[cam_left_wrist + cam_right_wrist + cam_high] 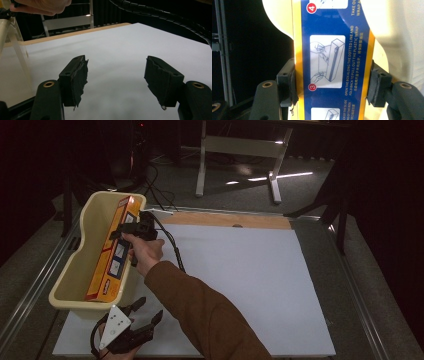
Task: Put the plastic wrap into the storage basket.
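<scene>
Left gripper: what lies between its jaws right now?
Nothing; the left gripper stands open over the bare white sheet, as its own view shows.

table [260,220] | white sheet [240,280] on top | cream bin [90,245] on sheet

A tub [75,270] sits at the left edge of the tabletop [250,285], partly on a sheet [240,270] covering most of it. A long box [112,252] lies lengthwise in the tub against its right wall. The right tongs [131,227] reach over that wall, one jaw on each side of the box. The left tongs [147,312] hover just before the tub's near end, above the sheet.
</scene>
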Available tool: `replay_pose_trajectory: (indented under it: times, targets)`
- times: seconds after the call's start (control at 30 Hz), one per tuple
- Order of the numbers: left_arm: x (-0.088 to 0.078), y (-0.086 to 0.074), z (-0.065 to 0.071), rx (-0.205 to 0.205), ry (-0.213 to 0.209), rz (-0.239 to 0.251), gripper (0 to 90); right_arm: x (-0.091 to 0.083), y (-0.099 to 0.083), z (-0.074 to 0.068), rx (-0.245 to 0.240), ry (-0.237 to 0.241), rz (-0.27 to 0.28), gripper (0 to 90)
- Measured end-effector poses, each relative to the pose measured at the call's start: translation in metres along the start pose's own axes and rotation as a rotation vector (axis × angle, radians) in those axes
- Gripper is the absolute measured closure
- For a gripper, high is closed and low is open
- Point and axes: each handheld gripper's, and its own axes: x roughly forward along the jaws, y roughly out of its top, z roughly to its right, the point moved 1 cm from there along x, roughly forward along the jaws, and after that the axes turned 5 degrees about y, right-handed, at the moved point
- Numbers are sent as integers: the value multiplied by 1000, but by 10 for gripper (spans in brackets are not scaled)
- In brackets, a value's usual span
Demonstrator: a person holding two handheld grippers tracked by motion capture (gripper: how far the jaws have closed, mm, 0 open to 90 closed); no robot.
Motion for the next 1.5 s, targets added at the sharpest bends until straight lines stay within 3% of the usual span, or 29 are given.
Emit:
replay_pose_trajectory:
  times: [0.13, 0.17, 0.27, 0.33, 0.37, 0.4, 0.43, 0.47, 0.5, 0.53, 0.57, 0.6, 0.63, 0.67, 0.7, 0.73, 0.77, 0.8, 0.83, 0.87, 0.97, 1.1, 1.23, 1.33, 1.5]
  targets:
    - [0, 0, 0, 0, 3, -1, 343, -6, 0, -4, 13, 8, 10, 329]
    - [0, 0, 0, 6, 4, -5, 343, -11, 1, -8, 13, 42, 13, 344]
    - [1, 0, 0, 6, 4, -6, 343, -18, 1, -13, 1, 34, 10, 356]
    - [1, -1, 1, 11, 3, -9, 343, -24, 2, -16, -22, 25, 1, 368]
    - [2, -1, 2, 11, 5, -9, 343, -29, 2, -16, -60, -2, 0, 376]
    - [2, -1, 2, 11, 5, -9, 343, -29, 2, -16, -60, -2, 0, 376]
    - [2, -1, 1, 13, 7, -11, 343, -33, 1, -15, -92, -21, -2, 381]
    - [2, -1, 1, 13, 7, -11, 343, -33, 1, -15, -92, -21, -2, 381]
    - [2, -1, 1, 12, 8, -11, 343, -36, 1, -15, -127, -36, -5, 384]
    - [2, -1, 1, 12, 8, -11, 343, -36, 1, -15, -127, -36, -5, 384]
    - [2, -1, 1, 14, 9, -11, 343, -40, 0, -15, -165, -49, -9, 391]
    - [2, -1, 1, 14, 9, -11, 343, -40, 0, -15, -165, -49, -9, 391]
    - [2, 0, 1, 16, 9, -12, 343, -45, -1, -14, -221, -56, -17, 397]
    - [2, 0, 1, 16, 9, -12, 343, -45, -1, -14, -221, -56, -17, 397]
    - [2, 0, 2, 20, 9, -13, 343, -48, -2, -14, -281, -83, -17, 400]
    - [2, 0, 2, 20, 9, -13, 343, -48, -2, -14, -281, -83, -17, 400]
    - [2, 0, 2, 24, 9, -11, 343, -53, -5, -10, -353, -95, -25, 402]
    - [2, 0, 2, 24, 9, -11, 343, -53, -5, -10, -353, -95, -25, 402]
    - [2, 0, 2, 27, 11, -11, 343, -58, -7, -6, -419, -105, -17, 399]
    - [3, 0, 2, 28, 13, -12, 343, -58, -7, -6, -419, -105, -17, 399]
    - [3, 0, 3, 33, 16, -14, 342, -73, -10, 1, -537, -139, 7, 373]
    - [4, 0, 4, 36, 19, -20, 342, -85, -14, 6, -593, -158, 9, 363]
    - [5, 0, 6, 44, 17, -25, 341, -104, -23, 13, -728, -219, 21, 345]
    - [4, 0, 6, 52, 20, -24, 339, -120, -31, 22, -805, -239, 13, 334]
    - [5, 1, 6, 50, 23, -29, 338, -149, -44, 42, -895, -296, 22, 324]
